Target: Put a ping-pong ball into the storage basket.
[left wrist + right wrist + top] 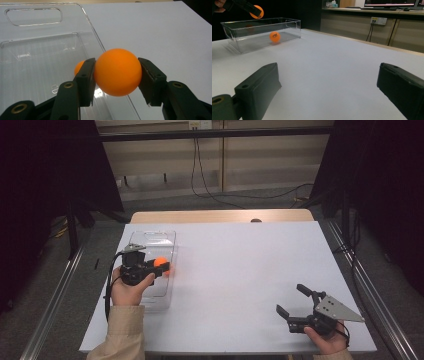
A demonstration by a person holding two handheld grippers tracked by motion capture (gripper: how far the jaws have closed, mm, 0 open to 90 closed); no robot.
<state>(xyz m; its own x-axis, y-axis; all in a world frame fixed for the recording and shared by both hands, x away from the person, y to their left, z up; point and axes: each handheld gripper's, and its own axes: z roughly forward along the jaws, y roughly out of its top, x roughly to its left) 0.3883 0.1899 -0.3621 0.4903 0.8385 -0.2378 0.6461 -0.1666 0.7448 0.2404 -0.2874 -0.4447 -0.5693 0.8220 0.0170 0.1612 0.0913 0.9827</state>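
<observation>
- Step in hand, as I read it: dropping balls into the clear bin. The left gripper is clamped on an orange ball, one pad on each side.
- Ball sits in the air over the bin's right wall, about on the rim line, not clearly inside.
- A second orange ball already lies on the bin floor; in the left gripper view it peeks out behind the left jaw.
- Right gripper rests low near the table's front right, jaws wide apart, nothing between them.
- Next move, a judgement: shift the held ball further over the bin, then open the jaws; letting go here risks a bounce off the rim onto the white table.
- Hard to make out: the clear walls blur into the table in the high view, and the second ball is mostly hidden by the jaw.
</observation>
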